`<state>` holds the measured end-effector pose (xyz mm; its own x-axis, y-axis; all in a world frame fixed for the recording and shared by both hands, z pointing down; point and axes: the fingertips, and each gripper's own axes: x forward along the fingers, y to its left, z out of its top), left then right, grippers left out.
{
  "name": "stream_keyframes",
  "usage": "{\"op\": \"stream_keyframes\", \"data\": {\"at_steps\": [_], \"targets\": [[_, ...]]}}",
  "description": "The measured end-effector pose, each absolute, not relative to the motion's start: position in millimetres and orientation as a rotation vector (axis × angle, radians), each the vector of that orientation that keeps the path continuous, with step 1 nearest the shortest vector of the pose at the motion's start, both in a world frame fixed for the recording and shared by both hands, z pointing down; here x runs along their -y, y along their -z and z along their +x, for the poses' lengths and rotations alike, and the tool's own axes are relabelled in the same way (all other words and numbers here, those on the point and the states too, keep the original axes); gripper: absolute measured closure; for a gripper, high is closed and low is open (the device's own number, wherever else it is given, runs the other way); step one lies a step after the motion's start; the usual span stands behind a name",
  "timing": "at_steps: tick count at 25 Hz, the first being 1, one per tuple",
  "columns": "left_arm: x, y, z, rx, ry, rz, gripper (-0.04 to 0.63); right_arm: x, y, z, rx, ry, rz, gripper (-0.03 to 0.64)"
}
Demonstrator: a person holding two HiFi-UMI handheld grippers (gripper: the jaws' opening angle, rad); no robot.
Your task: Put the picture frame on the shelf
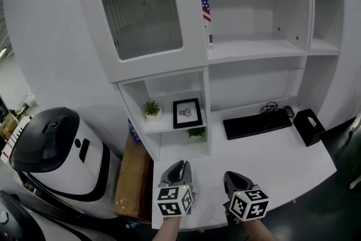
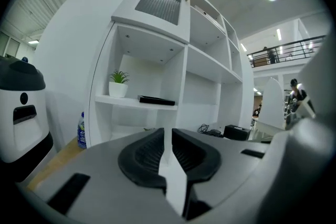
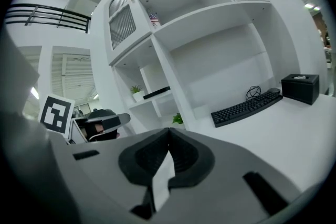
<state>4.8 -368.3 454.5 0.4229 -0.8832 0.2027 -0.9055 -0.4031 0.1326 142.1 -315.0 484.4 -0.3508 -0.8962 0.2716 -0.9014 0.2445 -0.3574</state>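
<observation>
Head view: the picture frame (image 1: 187, 113) lies, flat it seems, on the shelf (image 1: 167, 122) beside a potted plant (image 1: 151, 109) — apparently delivered, so both tools wait empty: left gripper (image 1: 175, 166) jaws narrowly apart, right gripper (image 1: 234, 176) jaws together.

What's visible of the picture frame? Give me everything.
The picture frame is a black rectangle around a white mat with a small dark print at its centre. It lies flat, face up, on the white shelf. From the gripper views it shows only as a thin dark slab. A small potted plant stands to its left, apart from it. Only the shelf touches it.
</observation>
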Motion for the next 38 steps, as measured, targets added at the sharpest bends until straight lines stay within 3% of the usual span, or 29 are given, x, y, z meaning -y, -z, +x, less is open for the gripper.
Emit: {"op": "stream_keyframes", "data": {"at_steps": [38], "targets": [[319.5, -476.0, -24.2, 1.585, -0.148, 2.406, 0.574, 292.8, -480.8, 144.6, 2.483, -0.596, 1.706, 0.617]]}}
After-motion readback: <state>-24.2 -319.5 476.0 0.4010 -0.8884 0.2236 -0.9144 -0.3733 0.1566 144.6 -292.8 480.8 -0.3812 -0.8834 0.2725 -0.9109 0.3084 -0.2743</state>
